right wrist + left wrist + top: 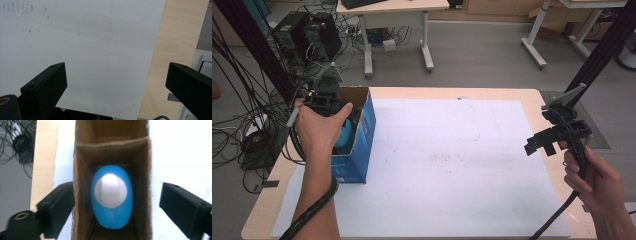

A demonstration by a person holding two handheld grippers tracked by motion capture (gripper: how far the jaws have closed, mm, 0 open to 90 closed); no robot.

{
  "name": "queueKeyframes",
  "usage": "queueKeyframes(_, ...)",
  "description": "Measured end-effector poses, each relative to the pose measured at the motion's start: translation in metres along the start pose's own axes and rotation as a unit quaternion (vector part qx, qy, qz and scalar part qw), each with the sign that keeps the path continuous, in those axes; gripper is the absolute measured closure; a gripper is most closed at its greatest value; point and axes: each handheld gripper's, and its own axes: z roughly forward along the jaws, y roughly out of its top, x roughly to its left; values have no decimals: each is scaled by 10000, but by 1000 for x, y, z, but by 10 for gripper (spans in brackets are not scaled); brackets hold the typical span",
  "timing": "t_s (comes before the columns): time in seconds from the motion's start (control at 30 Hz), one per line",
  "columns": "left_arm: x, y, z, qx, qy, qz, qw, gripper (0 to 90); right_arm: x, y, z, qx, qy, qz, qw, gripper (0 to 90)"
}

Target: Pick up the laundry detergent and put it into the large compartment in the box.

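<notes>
I take the blue cardboard box (357, 145) as my landmark, standing open-topped at the left edge of the white sheet (447, 165) that covers the table (542, 100).

Nearest to me in the high view, my left hand (319, 130) holds the left gripper (329, 97) directly above the box's open top, pointing down into it. In the left gripper view its two black jaws stand spread wide, one outside each long wall of the box, and nothing is pinched between them.

Inside the box, in the compartment on the near side of a brown cardboard divider (112, 145), lies the blue egg-shaped thing (111, 196). It is smooth and glossy, a bright sky blue, longer than it is wide, and it carries a round white patch on its upper face; I cannot tell whether that patch is a marking or glare. It sits between the two side walls and nearly spans the gap, free of the jaws above it. Beyond the divider is a second, brown-walled compartment.

Well to the right of the box, at the sheet's right edge, my right hand (597, 180) holds the right gripper (542, 142) above the table. Its jaws are also spread wide with nothing between them, over bare white sheet and the pale wood beside it.
</notes>
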Motion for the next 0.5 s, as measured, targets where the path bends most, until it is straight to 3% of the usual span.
queueKeyframes(0.33, -21, 0, -34, -351, -105, 306, 9989, 96, 1, 1, -3, -34, 3, -12, 10000, 35)
queueKeyframes(0.5, -38, 4, -42, -454, -191, 340, 9982, 94, -1, 1, -5, -49, 23, 4, 10000, 34)
